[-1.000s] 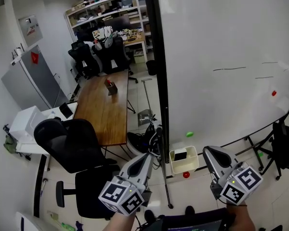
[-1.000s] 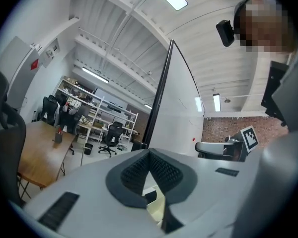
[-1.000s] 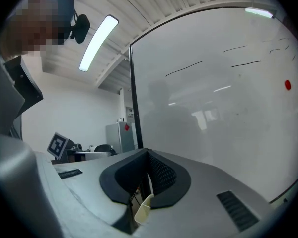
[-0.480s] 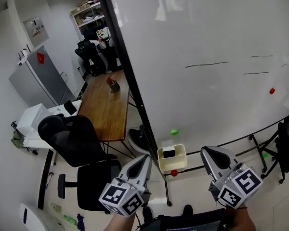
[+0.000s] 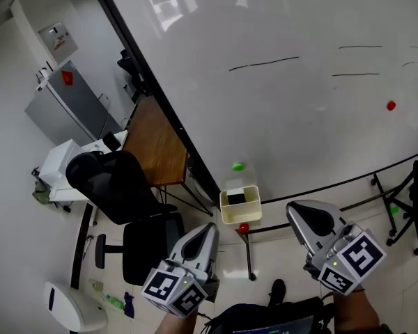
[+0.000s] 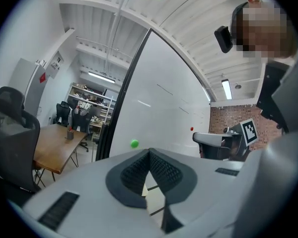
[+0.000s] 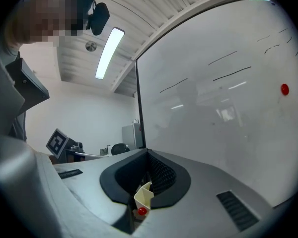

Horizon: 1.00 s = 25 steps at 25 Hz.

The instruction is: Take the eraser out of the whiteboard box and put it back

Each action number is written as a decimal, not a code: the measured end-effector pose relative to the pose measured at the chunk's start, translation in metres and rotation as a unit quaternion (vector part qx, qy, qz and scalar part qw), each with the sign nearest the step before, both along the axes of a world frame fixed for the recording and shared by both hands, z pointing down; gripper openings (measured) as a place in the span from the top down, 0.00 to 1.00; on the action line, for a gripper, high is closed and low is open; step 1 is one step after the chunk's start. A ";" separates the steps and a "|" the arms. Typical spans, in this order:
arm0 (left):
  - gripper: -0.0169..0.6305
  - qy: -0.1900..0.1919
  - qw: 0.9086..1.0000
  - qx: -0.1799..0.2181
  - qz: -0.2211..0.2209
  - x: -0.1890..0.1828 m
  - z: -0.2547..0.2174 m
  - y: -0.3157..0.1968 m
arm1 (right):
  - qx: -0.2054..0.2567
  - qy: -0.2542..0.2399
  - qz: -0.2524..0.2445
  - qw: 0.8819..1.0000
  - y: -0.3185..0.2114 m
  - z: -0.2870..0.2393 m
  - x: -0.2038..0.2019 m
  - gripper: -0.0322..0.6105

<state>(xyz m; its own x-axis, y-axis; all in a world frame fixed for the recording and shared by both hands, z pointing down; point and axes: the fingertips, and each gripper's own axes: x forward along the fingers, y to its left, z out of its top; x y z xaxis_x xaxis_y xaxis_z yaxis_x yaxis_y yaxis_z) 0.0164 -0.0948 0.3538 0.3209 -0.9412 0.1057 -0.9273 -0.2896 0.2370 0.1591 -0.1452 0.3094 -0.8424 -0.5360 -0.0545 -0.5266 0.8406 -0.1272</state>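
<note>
Head view: the large white whiteboard [image 5: 299, 61] filled the upper right of the frame, with its dark lower edge crossing the middle. The cream plastic whiteboard box [image 5: 240, 216] hung at that lower edge, just below the centre of the frame, with its open top facing up. The black rectangular eraser [image 5: 236, 198] lay inside the box. A round green magnet [image 5: 237, 166] sat on the board just above the box, and a small red round magnet [image 5: 244, 227] sat just beneath the box. A second red magnet [image 5: 391, 106] was far to the right on the board, near a few thin dark pen strokes. The left gripper [image 5: 209, 226] was at the lower centre-left and the right gripper [image 5: 296, 211] at the lower right. Both pointed up the frame toward the board and stood apart from the box, which lay above and between their tips. Left gripper view: the fingers were clenched, ribbed dark pads meeting at the tip, and held nothing. Right gripper view: the fingers were likewise clenched pad to pad and empty. The box and the red magnet showed small through the gap under the pads, well beyond them. At the left of the head view were a long wooden table [image 5: 153, 145] and a black office chair [image 5: 111, 186] just beside it. A grey cabinet [image 5: 63, 110] stood at upper left.
</note>
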 end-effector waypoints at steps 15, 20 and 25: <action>0.94 0.034 0.997 0.032 0.054 0.086 0.016 0.129 | -0.015 0.048 0.043 0.998 0.138 0.018 0.075 0.91; 0.94 0.031 0.998 0.028 0.054 0.149 0.004 0.144 | -0.018 0.035 0.066 0.997 0.151 0.008 0.152 0.91; 0.94 -0.001 0.997 0.054 0.055 0.209 -0.010 0.142 | -0.008 0.033 0.075 0.997 0.151 0.006 0.226 0.91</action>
